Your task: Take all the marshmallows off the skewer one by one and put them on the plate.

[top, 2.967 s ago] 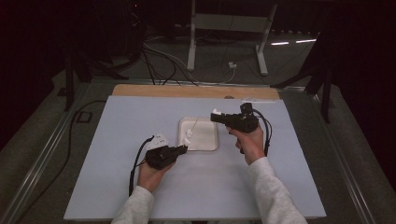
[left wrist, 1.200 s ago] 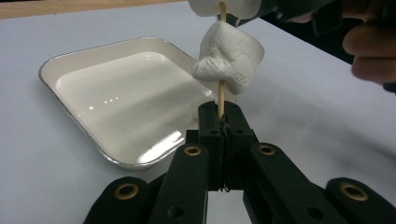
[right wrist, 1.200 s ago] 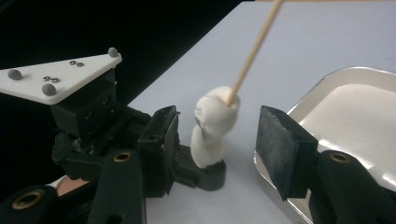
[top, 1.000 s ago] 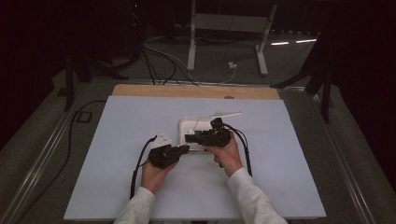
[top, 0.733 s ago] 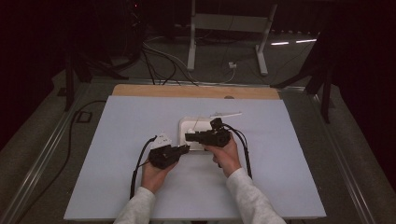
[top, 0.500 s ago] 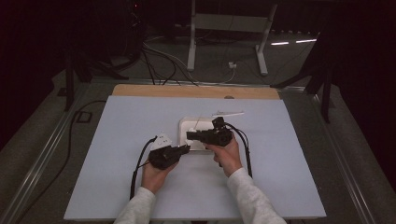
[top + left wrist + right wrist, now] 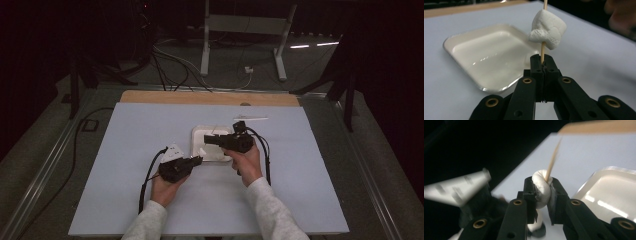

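Table: pale blue-grey top (image 7: 150, 200) fills the lower centre of the high view; a wooden strip (image 7: 200, 97) runs along its far edge, with dark floor and cables above that.
Tray: white square tray (image 7: 206, 134) with rounded corners, centre of the high view, lying flat on the table. It sits left of centre in the left gripper view (image 7: 486, 60) and at the right edge of the right gripper view (image 7: 614, 192). Its glossy inside shows only reflections.
Left gripper: (image 7: 196, 160) lower left of the tray in the high view, held in the person's left hand (image 7: 167, 187), cable trailing toward the bottom of the frame. Jaws pressed together on the lower end of a thin wooden skewer (image 7: 542, 51).
Right gripper: (image 7: 207, 140) over the tray's right half in the high view, held in the right hand (image 7: 246, 162), pointing toward frame left. Jaws pinch a marshmallow (image 7: 542, 190), which is visibly squashed between them.
Skewer: stands upright out of the left jaws and passes through a marshmallow (image 7: 547, 30) at upper centre of the left gripper view, above the jaw tips and not touching them.
Second skewer view: a blurred wooden stick (image 7: 552, 160) rises from the squeezed marshmallow in the right gripper view; probably the same skewer, but motion blur makes that uncertain.
Grey plate: blurred, at the left of the right gripper view (image 7: 456, 187), likely on the left gripper.
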`<action>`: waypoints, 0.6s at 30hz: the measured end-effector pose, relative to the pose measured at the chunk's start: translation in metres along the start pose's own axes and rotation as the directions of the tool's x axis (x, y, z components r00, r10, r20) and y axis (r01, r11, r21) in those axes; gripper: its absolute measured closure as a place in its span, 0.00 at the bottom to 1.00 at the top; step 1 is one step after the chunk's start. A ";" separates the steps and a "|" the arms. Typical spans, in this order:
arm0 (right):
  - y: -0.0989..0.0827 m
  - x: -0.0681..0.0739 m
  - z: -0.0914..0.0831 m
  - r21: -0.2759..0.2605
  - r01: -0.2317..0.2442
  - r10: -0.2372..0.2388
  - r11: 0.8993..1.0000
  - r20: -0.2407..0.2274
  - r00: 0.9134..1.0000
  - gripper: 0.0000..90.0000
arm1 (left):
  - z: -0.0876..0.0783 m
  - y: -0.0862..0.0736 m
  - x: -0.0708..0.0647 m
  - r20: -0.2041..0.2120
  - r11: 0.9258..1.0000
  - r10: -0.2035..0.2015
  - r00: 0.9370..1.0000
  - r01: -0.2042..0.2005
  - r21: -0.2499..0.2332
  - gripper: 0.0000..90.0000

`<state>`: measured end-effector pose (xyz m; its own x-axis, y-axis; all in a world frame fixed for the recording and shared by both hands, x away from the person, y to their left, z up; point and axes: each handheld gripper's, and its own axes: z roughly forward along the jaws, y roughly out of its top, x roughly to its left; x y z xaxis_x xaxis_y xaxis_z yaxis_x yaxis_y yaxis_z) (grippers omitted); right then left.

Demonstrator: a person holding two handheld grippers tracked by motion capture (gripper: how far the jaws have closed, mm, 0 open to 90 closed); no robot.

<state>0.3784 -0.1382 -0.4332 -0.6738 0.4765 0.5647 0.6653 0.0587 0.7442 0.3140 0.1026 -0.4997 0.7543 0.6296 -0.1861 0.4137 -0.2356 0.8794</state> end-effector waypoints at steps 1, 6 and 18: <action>0.003 -0.003 -0.005 -0.025 -0.019 0.019 1.000 -0.007 1.000 0.88 | 0.000 -0.001 0.001 0.006 1.000 -0.008 1.000 0.008 -0.005 1.00; 0.011 -0.006 -0.017 -0.020 -0.005 0.006 1.000 0.018 1.000 0.87 | 0.002 0.000 -0.001 0.011 1.000 0.008 1.000 -0.008 -0.004 1.00; 0.019 -0.004 -0.020 -0.046 -0.002 0.004 0.999 0.045 0.999 0.87 | -0.002 0.000 0.003 0.003 1.000 0.026 1.000 -0.026 0.000 1.00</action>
<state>0.3872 -0.1567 -0.4143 -0.6558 0.5160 0.5510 0.6513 0.0178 0.7586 0.3153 0.1065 -0.4992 0.7663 0.6210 -0.1648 0.3940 -0.2515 0.8840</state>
